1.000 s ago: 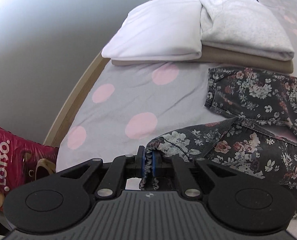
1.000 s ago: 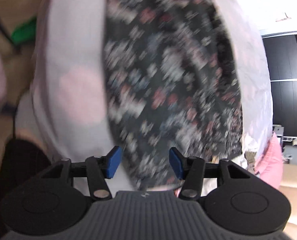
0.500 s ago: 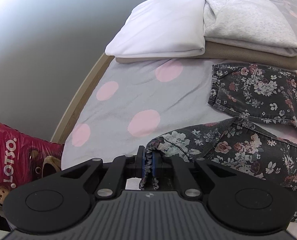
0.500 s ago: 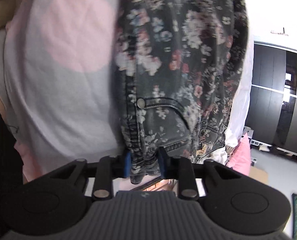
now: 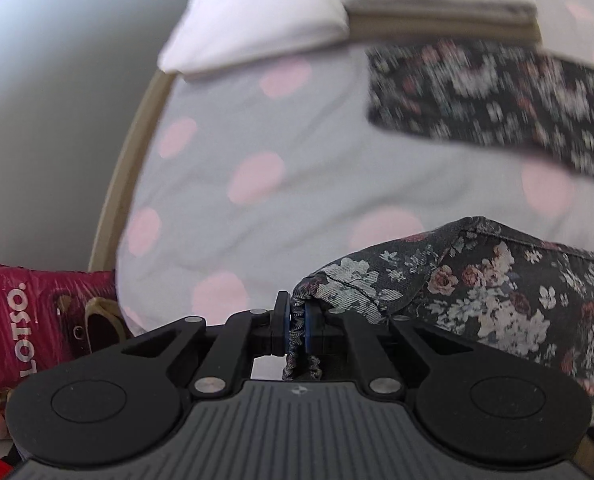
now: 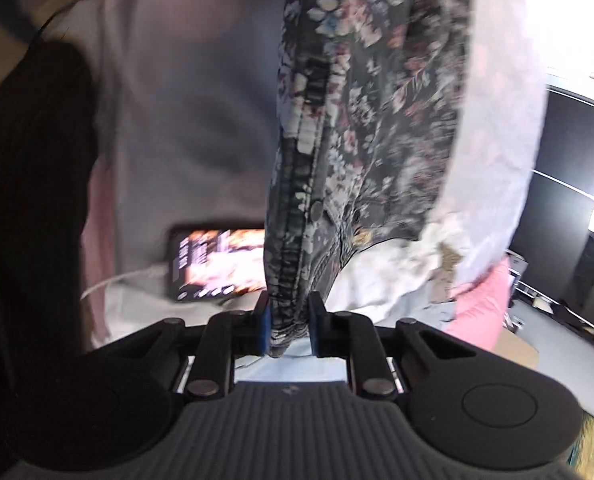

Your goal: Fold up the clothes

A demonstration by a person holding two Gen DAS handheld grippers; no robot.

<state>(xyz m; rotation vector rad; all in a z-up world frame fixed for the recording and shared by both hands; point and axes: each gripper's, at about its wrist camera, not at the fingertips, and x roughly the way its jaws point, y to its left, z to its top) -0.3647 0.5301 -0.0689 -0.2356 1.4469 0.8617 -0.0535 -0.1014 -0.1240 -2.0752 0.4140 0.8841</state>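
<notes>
Left gripper (image 5: 296, 326) fingers pinch a bunched edge of the floral jeans (image 5: 497, 304); right gripper (image 6: 288, 326) fingers have just closed on the waistband. Jeans hang ahead of both over the dotted bed (image 5: 225, 128), likely lifted to line up a fold.

A bed (image 5: 217, 128) in a grey sheet with pink dots (wooden rim at left) carries floral jeans (image 5: 497, 300) near right, a white pillow (image 5: 265, 20) far, and folded clothes (image 5: 449, 4) beside it.

folded stack (image 5: 437, 4) behind trousers (image 5: 497, 304)
</notes>
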